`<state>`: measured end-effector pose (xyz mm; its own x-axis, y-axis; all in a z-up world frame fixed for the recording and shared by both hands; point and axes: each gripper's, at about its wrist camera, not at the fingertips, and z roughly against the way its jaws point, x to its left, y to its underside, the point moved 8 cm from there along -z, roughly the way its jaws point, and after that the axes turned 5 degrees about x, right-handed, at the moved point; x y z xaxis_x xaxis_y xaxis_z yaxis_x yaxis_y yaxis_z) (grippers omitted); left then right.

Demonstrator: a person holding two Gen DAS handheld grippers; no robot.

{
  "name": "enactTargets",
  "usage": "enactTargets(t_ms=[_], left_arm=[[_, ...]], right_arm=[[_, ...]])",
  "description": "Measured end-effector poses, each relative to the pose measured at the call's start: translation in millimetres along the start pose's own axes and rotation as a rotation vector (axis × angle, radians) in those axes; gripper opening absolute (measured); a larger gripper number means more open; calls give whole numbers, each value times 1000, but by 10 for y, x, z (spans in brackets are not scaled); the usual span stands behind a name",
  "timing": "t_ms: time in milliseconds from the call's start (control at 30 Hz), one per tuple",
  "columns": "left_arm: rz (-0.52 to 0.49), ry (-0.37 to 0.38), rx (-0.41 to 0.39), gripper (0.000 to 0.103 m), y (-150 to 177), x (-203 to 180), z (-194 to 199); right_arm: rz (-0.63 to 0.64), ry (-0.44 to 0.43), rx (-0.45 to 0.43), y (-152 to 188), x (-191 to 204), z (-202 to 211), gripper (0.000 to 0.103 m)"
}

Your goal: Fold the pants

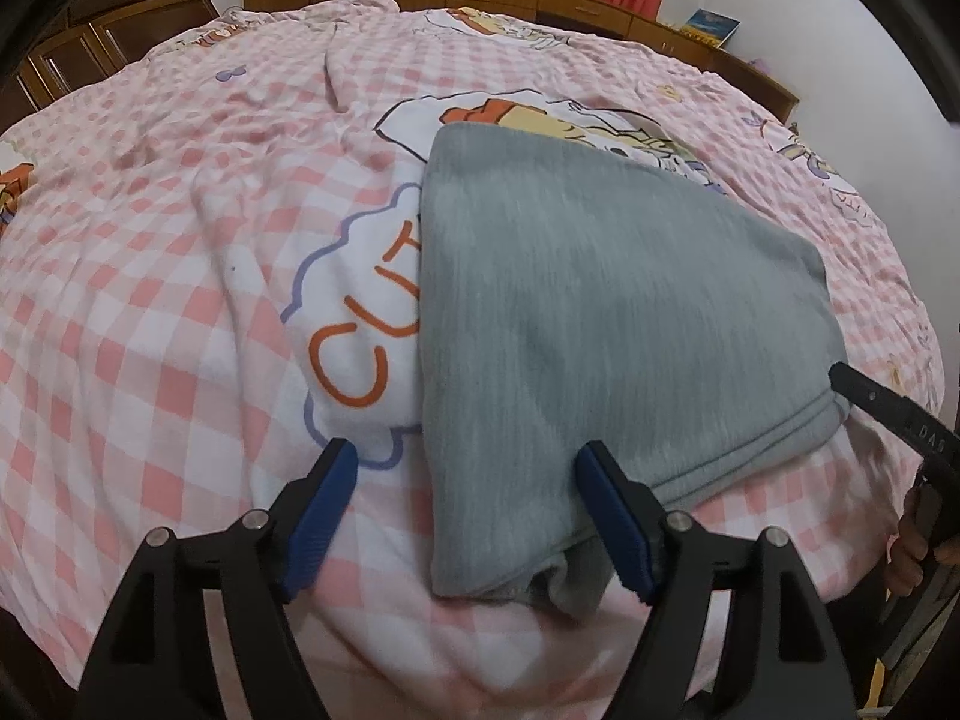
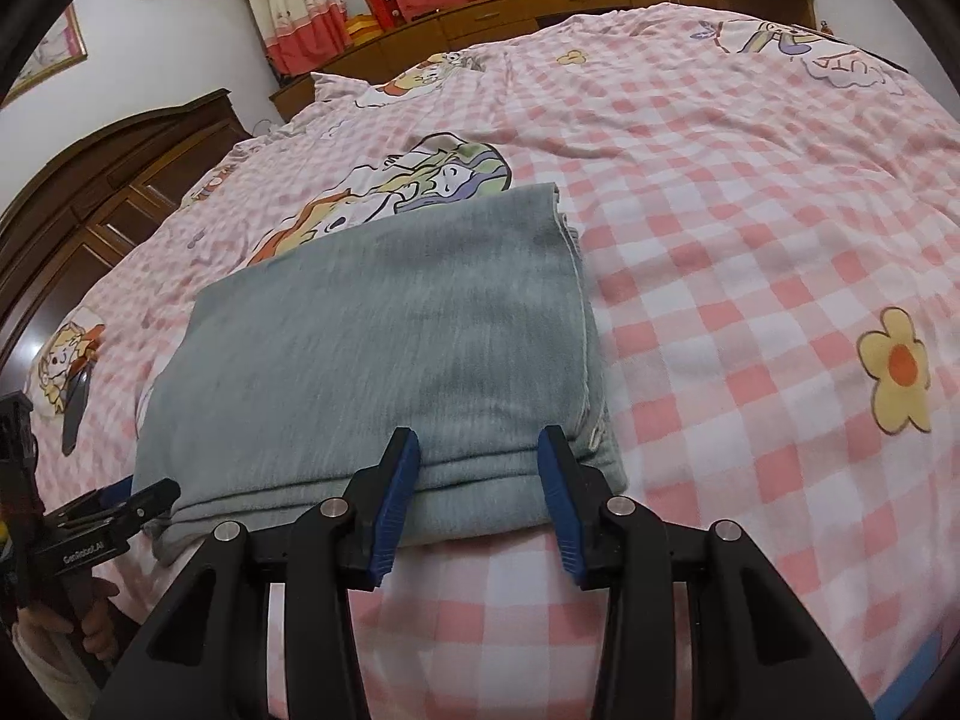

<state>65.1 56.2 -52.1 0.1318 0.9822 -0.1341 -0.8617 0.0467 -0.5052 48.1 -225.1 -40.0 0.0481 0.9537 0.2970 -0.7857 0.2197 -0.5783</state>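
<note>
Grey pants (image 1: 600,312) lie folded into a thick rectangular stack on a bed (image 1: 150,312) covered with a pink-and-white checked quilt printed with cartoon figures and orange lettering. The stack sits near the close edge of the bed, its layered fold edges facing the cameras.

The left gripper (image 1: 465,474) is spread wide, its blue-padded fingers apart at the near left corner of the pants: the right finger (image 1: 612,516) lies against the near edge of the cloth, while the left finger (image 1: 321,516) is over bare quilt just beside the stack. Nothing is clasped between them.

The right gripper (image 2: 477,474) is open to a middling width at the near right part of the stack, a blue pad on either side of a stretch of the folded edge. The tips meet the cloth's front edge, though the fabric is not pinched. In the left wrist view, one black finger of this gripper reaches in from the right and touches the stack's right corner.

In the right wrist view, the left gripper's body and the person's hand (image 2: 99,630) holding it appear at the far left, near the stack's left corner.

Beyond the bed, a wooden headboard (image 2: 540,6) runs along the far wall below red and cream curtains (image 2: 300,6); a dark wooden wardrobe (image 2: 102,192) stands to the left.
</note>
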Motion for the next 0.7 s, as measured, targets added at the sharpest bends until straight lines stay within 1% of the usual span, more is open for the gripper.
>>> enactTargets(t_ms=[67, 133, 167, 200, 267, 400, 467, 567, 700], left_arm=[[8, 9, 1, 79, 24, 13, 24], [17, 14, 10, 79, 40, 24, 45], [25, 15, 16, 79, 46, 27, 62], [35, 16, 24, 79, 51, 28, 82], [46, 12, 28, 79, 55, 22, 141], [14, -4, -6, 79, 50, -40, 290], [2, 3, -14, 79, 34, -74, 313], [1, 6, -9, 79, 37, -86, 301], [12, 9, 9, 79, 58, -69, 232]], right_arm=[[-44, -15, -7, 12, -35, 77, 43], [-124, -26, -15, 41, -99, 162, 44], [-156, -23, -9, 63, -129, 182, 55], [-194, -6, 1, 87, -174, 199, 63], [-248, -4, 0, 128, -233, 232, 63], [-301, -42, 27, 146, -263, 166, 63], [-335, -70, 27, 130, -261, 124, 63], [-401, -142, -1, 48, -235, 75, 64], [-478, -171, -8, 8, -213, 22, 65]])
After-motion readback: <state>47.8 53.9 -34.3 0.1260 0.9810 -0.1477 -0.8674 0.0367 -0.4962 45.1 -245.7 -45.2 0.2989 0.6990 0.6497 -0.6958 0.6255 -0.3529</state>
